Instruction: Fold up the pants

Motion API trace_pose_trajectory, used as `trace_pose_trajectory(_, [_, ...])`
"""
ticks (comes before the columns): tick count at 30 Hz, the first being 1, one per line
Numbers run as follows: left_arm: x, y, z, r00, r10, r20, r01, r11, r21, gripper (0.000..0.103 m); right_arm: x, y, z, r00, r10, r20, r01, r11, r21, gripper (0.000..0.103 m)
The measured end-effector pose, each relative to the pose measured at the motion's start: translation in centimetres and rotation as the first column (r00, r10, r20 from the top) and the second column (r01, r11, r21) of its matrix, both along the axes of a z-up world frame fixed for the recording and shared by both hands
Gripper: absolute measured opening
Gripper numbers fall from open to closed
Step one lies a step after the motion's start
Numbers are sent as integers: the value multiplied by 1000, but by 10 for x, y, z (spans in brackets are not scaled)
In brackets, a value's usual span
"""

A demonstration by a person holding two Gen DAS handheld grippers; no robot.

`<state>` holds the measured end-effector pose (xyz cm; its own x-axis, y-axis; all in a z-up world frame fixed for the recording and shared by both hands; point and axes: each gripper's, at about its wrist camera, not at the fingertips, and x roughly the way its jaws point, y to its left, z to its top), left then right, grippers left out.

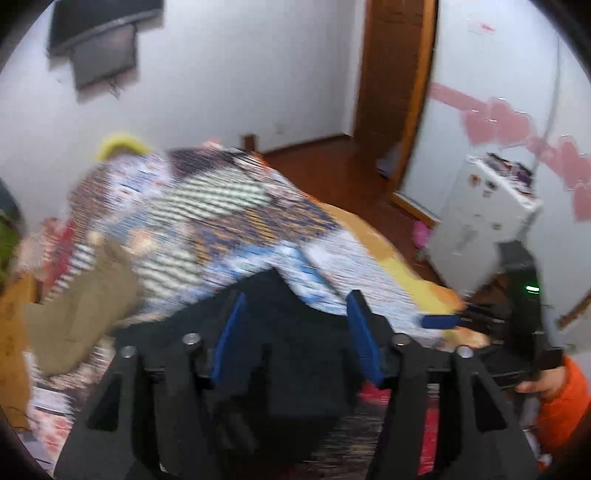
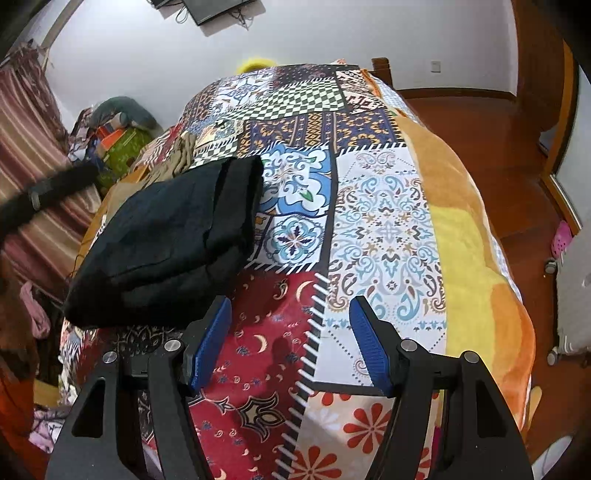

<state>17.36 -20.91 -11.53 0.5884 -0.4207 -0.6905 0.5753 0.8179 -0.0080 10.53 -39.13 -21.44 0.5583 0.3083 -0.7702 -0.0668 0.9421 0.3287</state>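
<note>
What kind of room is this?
Probably a bedroom: a bed with a patchwork quilt, folded black pants lying on it, and a dark screen on the wall.

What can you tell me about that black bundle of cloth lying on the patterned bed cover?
The black folded fabric pants lie as a thick, soft, roughly rectangular stack of matte cloth, layered edges showing along the near side and a rolled fold at the far right end. They rest flat on the colourful patchwork bed cover, toward its left side, beside a crumpled tan garment. Neither tool grips them.
</note>
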Motion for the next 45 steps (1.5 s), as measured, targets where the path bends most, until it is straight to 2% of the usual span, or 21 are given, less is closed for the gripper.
trace_pose_trajectory(2, [19,19,-1,998,60,21,-61,997,40,62,0,3,1,1000,9,0,-9,1000,-2,63])
trace_pose_trajectory(5, [59,51,-13,991,132,4,-132,987,94,64,1,8,1,1000,21,2,-21,1000,-7,63])
trace_pose_trajectory(10, [127,91,-54,971,239,-21,-226,942,248,64,8,23,-4,997,72,-25,-72,997,-6,63])
trace_pose_trajectory(16, [181,108,-118,959,255,-125,-193,909,369,64,25,42,-20,988,123,-88,-125,992,-10,63])
trace_pose_trajectory(20, [193,110,-149,955,225,-195,-133,908,398,64,36,47,-29,985,134,-113,-135,991,-6,68])
trace_pose_trajectory(21, [193,111,-154,951,219,-218,-121,914,388,64,38,47,-29,985,132,-112,-134,991,-13,68])
trace_pose_trajectory(28, [170,125,-154,967,174,-187,-95,926,366,65,56,50,-32,985,127,-116,-134,990,-52,68])
trace_pose_trajectory(34, [146,155,-150,945,221,-239,-138,937,322,65,87,54,-33,985,131,-110,-142,985,-99,68])
trace_pose_trajectory(41, [101,185,-139,927,294,-234,-209,921,329,65,129,63,-29,978,190,-84,-200,970,-140,68])
trace_pose_trajectory(45, [70,198,-135,914,325,-242,-245,919,309,65,151,74,-28,971,226,-78,-236,962,-141,68])
